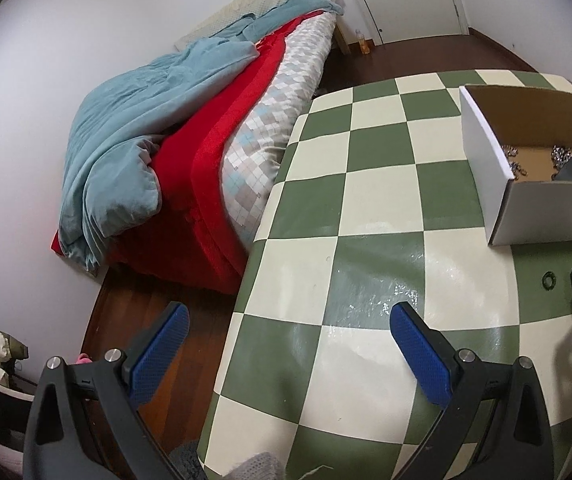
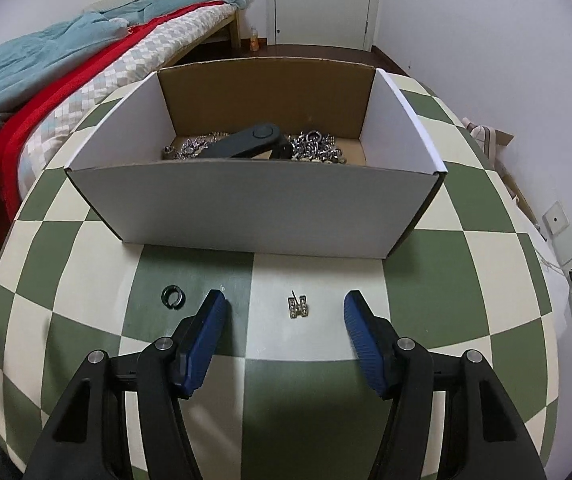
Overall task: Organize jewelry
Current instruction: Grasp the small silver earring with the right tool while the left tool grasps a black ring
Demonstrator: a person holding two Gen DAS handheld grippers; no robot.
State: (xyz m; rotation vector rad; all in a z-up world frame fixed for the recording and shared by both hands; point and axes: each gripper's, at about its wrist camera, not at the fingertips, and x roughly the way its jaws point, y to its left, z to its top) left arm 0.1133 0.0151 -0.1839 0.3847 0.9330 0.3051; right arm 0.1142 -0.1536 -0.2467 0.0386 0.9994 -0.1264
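Green-and-cream checkered table (image 2: 190, 392) lies under both grippers. Right gripper (image 2: 284, 308) gapes, empty, a small silver earring (image 2: 297, 306) between its tips. Left gripper (image 1: 290, 320) stands wide, empty. Beyond, white box (image 2: 246, 204) holds silver jewelry (image 2: 314, 146). No legible writing.

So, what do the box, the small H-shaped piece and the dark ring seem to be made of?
Box: cardboard, white matte outside, plain brown inside, with a thin brown cut edge. H-shaped piece: probably silvery metal set with tiny pale stones; too small to be sure. Dark ring: glossy black, metal or plastic, unclear which.
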